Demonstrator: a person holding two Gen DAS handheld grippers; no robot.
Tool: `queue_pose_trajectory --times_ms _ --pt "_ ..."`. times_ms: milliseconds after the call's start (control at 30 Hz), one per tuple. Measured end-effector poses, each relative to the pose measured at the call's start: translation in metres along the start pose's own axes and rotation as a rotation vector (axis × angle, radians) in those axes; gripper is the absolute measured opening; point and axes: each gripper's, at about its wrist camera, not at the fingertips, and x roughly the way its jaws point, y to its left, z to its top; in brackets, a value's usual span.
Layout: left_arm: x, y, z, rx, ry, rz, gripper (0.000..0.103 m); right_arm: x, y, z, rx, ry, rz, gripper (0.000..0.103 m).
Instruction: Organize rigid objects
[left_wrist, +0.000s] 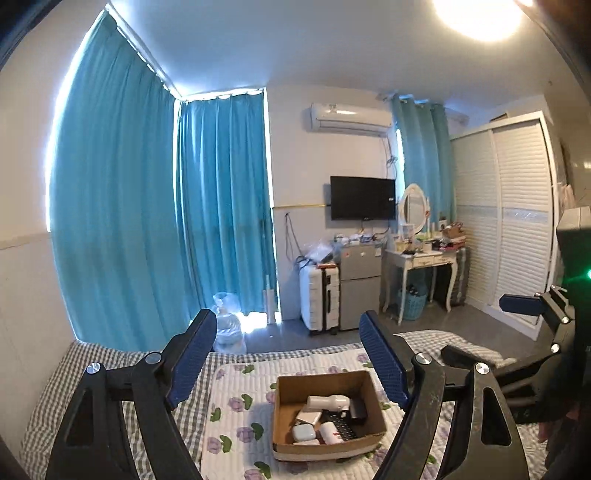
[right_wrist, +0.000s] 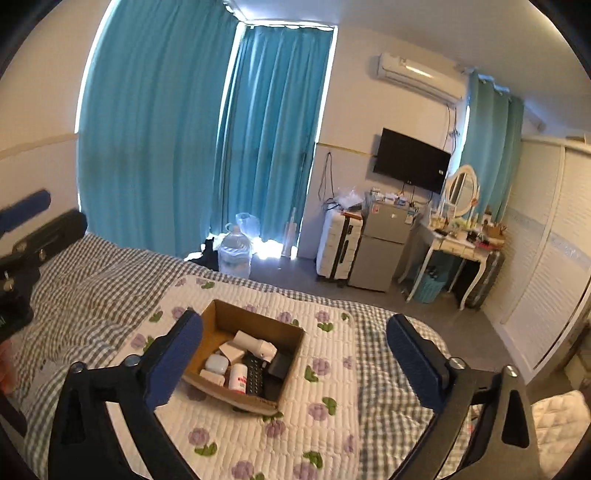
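Observation:
A brown cardboard box (left_wrist: 288, 391) (right_wrist: 221, 314) sits on the floral quilt on the bed. In it lie a white hair dryer (left_wrist: 328, 402) (right_wrist: 255, 345), a white earbud case (left_wrist: 304, 432) (right_wrist: 216, 363), a white bottle with a red label (left_wrist: 330, 432) (right_wrist: 238, 377), a black remote (left_wrist: 341, 424) (right_wrist: 255, 376), a white block (left_wrist: 308, 416) (right_wrist: 231, 350) and a dark block (left_wrist: 358, 408) (right_wrist: 279, 363). My left gripper (left_wrist: 288, 354) is open and empty, held above the box. My right gripper (right_wrist: 295, 354) is open and empty above the box's near side.
The quilt (right_wrist: 258, 424) lies over a grey checked bedspread (right_wrist: 92, 280). Beyond the bed's foot stand a water jug (right_wrist: 234, 254), a white suitcase (right_wrist: 338, 243), a small fridge (right_wrist: 382, 251) and a dressing table (right_wrist: 458, 240). A white wardrobe (right_wrist: 543, 258) fills the right wall.

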Motion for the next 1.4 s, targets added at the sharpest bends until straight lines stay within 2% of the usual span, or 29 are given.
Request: queue_pose_trajectory --times_ms 133,267,400,467,533,567,633,800,933,1067,1167,1400 --pt "-0.02 0.003 -0.013 -0.008 -0.003 0.0 0.084 -0.024 0.013 -0.015 0.001 -0.003 0.012 0.103" --pt "-0.019 0.007 -0.047 -0.016 -0.006 0.045 0.084 -0.023 0.017 -0.054 0.057 0.01 0.051 0.103" --pt "0.01 0.002 -0.091 -0.031 0.037 0.092 0.084 0.008 0.017 -0.094 0.136 0.008 0.098 0.103" --pt "0.032 0.002 -0.113 -0.042 0.092 0.071 0.084 0.024 0.011 -0.113 0.216 -0.059 0.078 0.103" --pt "0.06 0.0 -0.138 -0.038 0.145 0.084 0.084 0.038 0.013 -0.128 0.191 -0.124 0.025 0.103" --pt "0.065 -0.001 -0.147 -0.035 0.147 0.086 0.084 0.048 0.015 -0.137 0.165 -0.15 -0.011 0.103" --pt "0.077 -0.004 -0.169 -0.034 0.128 0.111 0.084 0.066 0.017 -0.151 0.153 -0.182 -0.022 0.103" --pt "0.087 -0.009 -0.224 -0.016 0.095 0.131 0.084 0.109 0.014 -0.189 0.186 -0.113 0.01 0.103" --pt "0.09 -0.005 -0.236 -0.05 0.127 0.116 0.084 0.115 0.012 -0.2 0.186 -0.105 0.014 0.103" --pt "0.083 -0.005 -0.232 -0.049 0.085 0.129 0.084 0.11 0.012 -0.201 0.192 -0.131 0.012 0.103" --pt "0.082 -0.004 -0.23 -0.048 0.081 0.126 0.084 0.109 0.013 -0.199 0.178 -0.146 0.017 0.103" --pt "0.082 -0.004 -0.234 -0.048 0.088 0.117 0.084 0.118 0.016 -0.203 0.182 -0.109 0.02 0.103"
